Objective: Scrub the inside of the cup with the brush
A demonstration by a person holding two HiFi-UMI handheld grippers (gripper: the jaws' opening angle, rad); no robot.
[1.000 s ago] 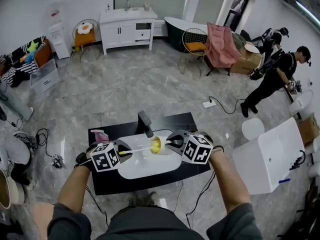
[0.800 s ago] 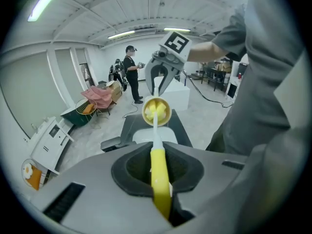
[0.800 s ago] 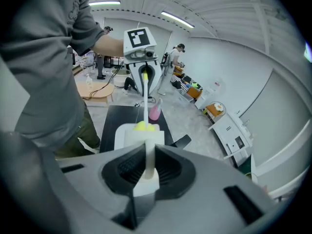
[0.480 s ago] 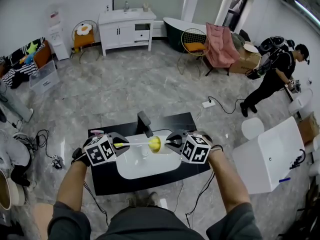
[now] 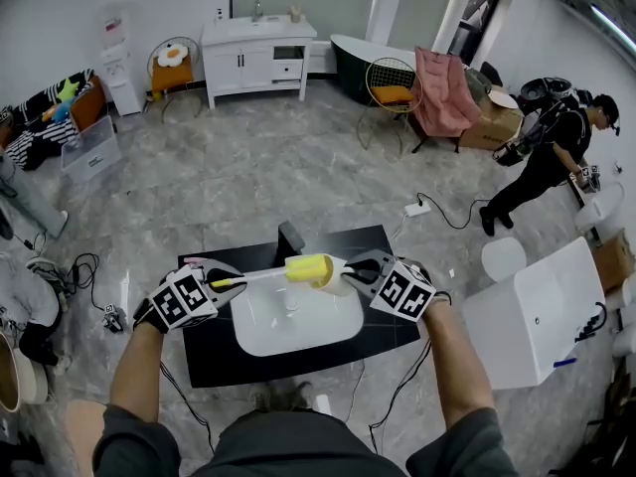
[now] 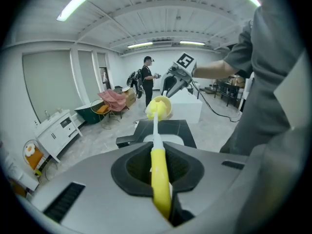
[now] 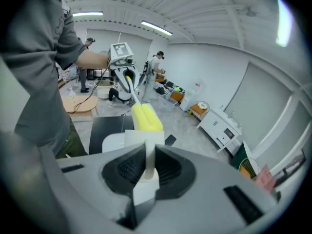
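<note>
Marble floor, black table [image 5: 378, 248], white basin [image 5: 298, 338] below both tongs: brush poised at the cup's mouth.
Left tongs [image 5: 231, 282] clamp the brush [image 5: 270, 274] by its smooth yellow plastic handle. Right tongs [image 5: 360, 269] pinch the white cup [image 7: 144, 139] by its thin wall, mouth turned toward the left tongs, probably so the soft yellow sponge head [image 5: 308, 268] can enter; it sits mostly outside the rim.

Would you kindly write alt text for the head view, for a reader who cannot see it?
Seen from above, a person's left tongs grip a yellow-handled brush with a yellow sponge head, its head at the mouth of a white cup clamped in the right tongs. Below sit a white oval basin and a black table.
</note>
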